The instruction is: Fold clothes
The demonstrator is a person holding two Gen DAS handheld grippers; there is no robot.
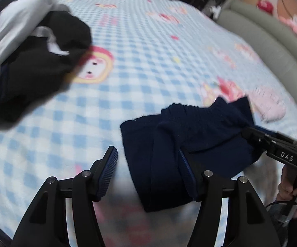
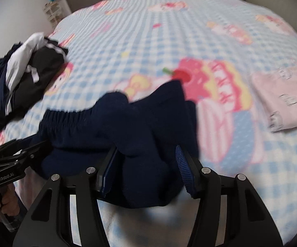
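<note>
A navy garment [image 1: 189, 127] with an elastic waistband lies partly folded on the checked blue bedspread [image 1: 148, 41]. My left gripper [image 1: 147, 165] is open at its near left edge, and the cloth drapes over the right finger [image 1: 186, 170]. In the right wrist view the navy garment [image 2: 107, 127] bunches up between the wide-apart fingers of my right gripper [image 2: 146, 166], which is open. The left gripper [image 2: 35, 146] shows at the garment's waistband side. The right gripper [image 1: 251, 132] touches the garment's far right edge.
A heap of black, white and navy clothes [image 1: 35, 61] [image 2: 25, 78] sits at the bed's left. A folded pink garment [image 2: 282, 98] [image 1: 269, 105] lies to the right. A grey padded bed edge [image 1: 271, 41] runs along the far right. A hand [image 1: 292, 185] holds the right gripper.
</note>
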